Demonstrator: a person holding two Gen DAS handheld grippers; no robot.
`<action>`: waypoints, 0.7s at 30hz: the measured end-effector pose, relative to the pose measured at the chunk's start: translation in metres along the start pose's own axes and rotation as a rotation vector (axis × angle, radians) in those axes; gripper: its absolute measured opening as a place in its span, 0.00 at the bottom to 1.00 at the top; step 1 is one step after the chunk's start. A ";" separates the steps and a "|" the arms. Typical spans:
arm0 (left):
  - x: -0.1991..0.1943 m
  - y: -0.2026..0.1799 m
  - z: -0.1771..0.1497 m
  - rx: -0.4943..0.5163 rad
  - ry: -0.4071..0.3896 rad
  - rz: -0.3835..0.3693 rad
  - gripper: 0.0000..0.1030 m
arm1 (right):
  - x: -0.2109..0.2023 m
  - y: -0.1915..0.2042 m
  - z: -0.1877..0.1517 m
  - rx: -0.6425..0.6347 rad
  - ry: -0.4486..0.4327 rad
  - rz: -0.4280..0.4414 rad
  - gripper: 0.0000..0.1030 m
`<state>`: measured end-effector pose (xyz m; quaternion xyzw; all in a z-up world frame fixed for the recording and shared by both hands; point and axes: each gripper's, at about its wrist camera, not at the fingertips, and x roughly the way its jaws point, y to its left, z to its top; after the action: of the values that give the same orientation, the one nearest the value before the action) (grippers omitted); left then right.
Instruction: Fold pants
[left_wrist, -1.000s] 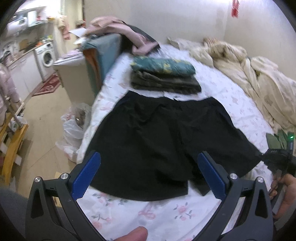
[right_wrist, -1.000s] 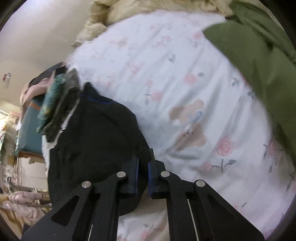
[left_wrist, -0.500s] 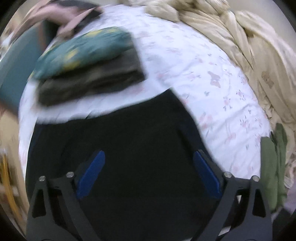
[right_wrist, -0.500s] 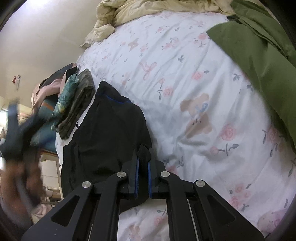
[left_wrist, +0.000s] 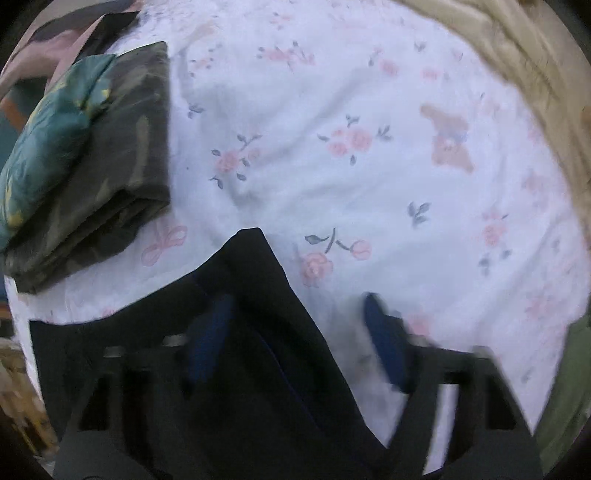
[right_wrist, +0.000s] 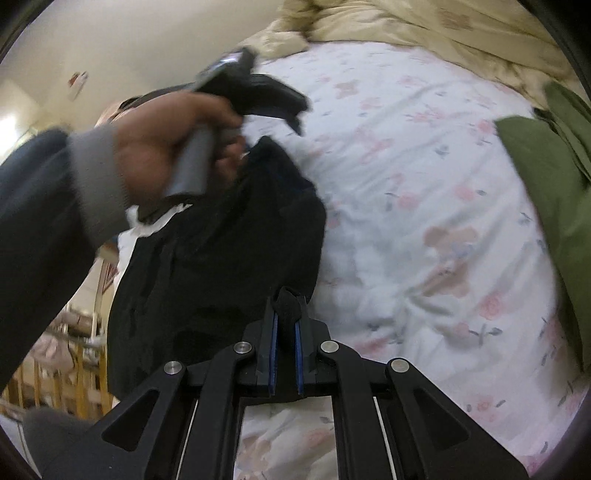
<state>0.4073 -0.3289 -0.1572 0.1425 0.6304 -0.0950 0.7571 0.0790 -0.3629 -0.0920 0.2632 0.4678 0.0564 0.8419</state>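
**Taking the waistband corner**

Floral bedsheet (left_wrist: 369, 110) spreads under everything, with 2 folded garments (left_wrist: 92, 166) stacked at its far left and a beige quilt (right_wrist: 424, 33) bunched along the back. Our black shorts (right_wrist: 221, 251) lie flat on the sheet. Our right gripper (right_wrist: 285, 354) is clamped narrow on a pinch of their hem. Our left gripper (left_wrist: 295, 339) points down over the waistband corner, jaws half apart and just closing, the cloth between them but not yet pinched. We judge the step is securing that corner: we should let the pads bite both layers near the edge, then lift both ends together so the fold lands straight.
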 end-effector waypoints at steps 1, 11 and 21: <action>0.002 0.000 -0.001 0.012 0.011 0.011 0.31 | 0.001 0.003 0.000 -0.015 0.006 0.006 0.06; -0.071 0.062 -0.018 0.088 -0.056 -0.065 0.02 | -0.015 0.072 -0.017 -0.287 -0.040 0.164 0.06; -0.128 0.200 -0.054 0.063 -0.154 -0.016 0.01 | -0.006 0.197 -0.047 -0.560 0.011 0.348 0.06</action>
<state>0.3984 -0.1275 -0.0216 0.1533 0.5684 -0.1314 0.7976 0.0670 -0.1779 -0.0093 0.0974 0.3866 0.3272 0.8567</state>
